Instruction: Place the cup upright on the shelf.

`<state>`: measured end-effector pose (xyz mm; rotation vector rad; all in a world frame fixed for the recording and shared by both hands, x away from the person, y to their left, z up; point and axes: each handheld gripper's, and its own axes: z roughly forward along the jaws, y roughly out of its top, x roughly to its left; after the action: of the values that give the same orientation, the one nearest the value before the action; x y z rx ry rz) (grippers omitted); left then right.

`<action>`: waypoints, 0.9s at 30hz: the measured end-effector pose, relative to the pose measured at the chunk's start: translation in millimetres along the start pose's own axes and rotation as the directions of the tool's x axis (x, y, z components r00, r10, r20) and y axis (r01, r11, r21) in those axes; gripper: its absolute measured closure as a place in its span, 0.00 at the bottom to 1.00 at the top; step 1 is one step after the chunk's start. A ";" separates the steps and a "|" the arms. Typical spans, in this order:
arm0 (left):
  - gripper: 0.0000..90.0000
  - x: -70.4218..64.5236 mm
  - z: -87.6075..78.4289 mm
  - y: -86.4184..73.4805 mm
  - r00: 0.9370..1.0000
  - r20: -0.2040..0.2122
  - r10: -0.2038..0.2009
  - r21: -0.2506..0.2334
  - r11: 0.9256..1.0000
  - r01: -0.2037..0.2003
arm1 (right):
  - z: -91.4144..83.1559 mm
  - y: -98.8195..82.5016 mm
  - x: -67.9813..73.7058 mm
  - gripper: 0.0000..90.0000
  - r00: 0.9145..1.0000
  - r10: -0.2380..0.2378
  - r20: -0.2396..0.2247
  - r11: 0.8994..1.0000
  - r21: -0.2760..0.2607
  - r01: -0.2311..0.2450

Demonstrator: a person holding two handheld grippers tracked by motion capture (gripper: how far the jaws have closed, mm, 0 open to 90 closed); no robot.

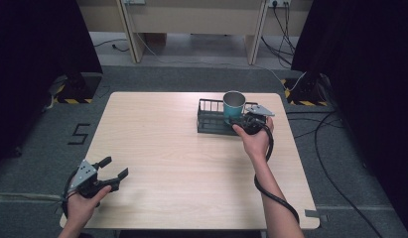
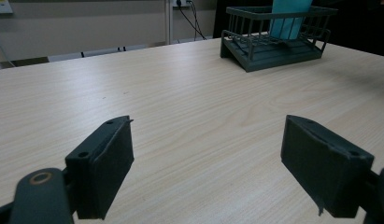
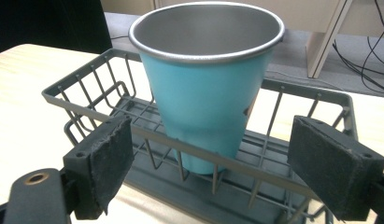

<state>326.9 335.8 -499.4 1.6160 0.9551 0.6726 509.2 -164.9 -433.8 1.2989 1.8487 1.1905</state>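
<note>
Table [image 1: 181,163] filled the frame's middle. Rack [image 1: 211,119] sat upper right of centre, with the cup [image 1: 234,105] standing upright inside its right end. Right gripper [image 1: 245,122] was just beside the rack, jaws spread, holding nothing. Left gripper [image 1: 113,168], lower left, was likewise spread and empty.
</note>
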 end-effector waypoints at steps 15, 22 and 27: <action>0.18 0.2 -0.3 0.0 1.000 -0.002 0.003 0.003 1.000 -0.003 | -24.4 -16.7 -1.4 0.17 1.000 -0.006 0.005 1.000 -0.009 0.006; 0.18 0.0 -0.1 0.0 1.000 -0.003 0.001 0.001 1.000 -0.001 | -34.7 -23.5 -1.0 0.17 1.000 -0.004 0.005 1.000 -0.016 0.004; 0.18 -0.1 -0.1 0.1 1.000 -0.003 0.002 0.001 1.000 -0.002 | -40.9 -27.3 -1.2 0.17 1.000 0.001 0.003 1.000 -0.017 -0.001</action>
<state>326.8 335.7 -499.3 1.6175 0.9568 0.6758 464.0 -183.3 -440.6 1.2921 1.8322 1.2011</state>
